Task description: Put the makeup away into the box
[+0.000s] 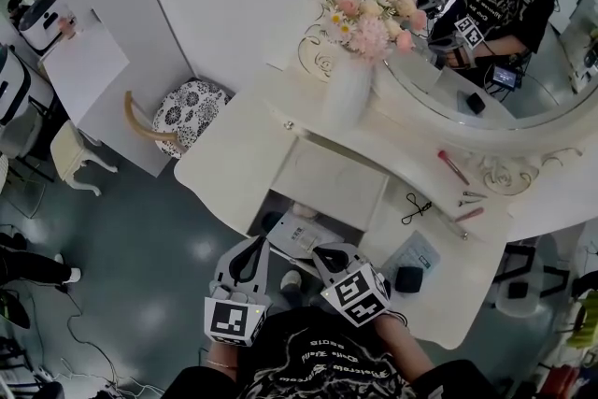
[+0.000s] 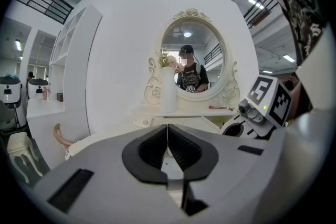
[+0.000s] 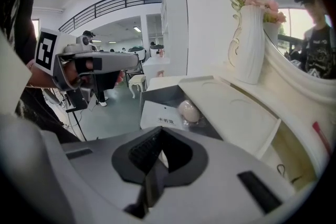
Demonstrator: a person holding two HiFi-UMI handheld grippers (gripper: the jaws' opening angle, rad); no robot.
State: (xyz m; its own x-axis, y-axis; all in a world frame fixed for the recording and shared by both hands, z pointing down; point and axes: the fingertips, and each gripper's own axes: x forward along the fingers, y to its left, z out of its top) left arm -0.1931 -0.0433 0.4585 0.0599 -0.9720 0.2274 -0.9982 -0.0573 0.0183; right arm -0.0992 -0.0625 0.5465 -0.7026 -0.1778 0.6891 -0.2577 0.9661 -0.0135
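Box (image 3: 157,96): open, below bench (image 1: 234,154) edge; holds white card (image 3: 161,115) + pale egg-shaped sponge (image 3: 189,111).
Makeup: pink stick (image 1: 453,166), black compact (image 1: 408,279) on bench, right of both tools, untouched.
L tool (image 2: 168,140): pressed together, empty.
R tool (image 3: 156,157): pressed together, empty; box just ahead.

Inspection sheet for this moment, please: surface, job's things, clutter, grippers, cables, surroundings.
Surface: white vanity table.
Job's things: red pencil, pink stick and black compact on the table; open box holding a sponge.
Clutter: flower vase, scissors-like tool.
Grippers: left gripper and right gripper both shut, empty.
Cables: thin cable on the floor.
Surroundings: oval mirror, cushioned chair.
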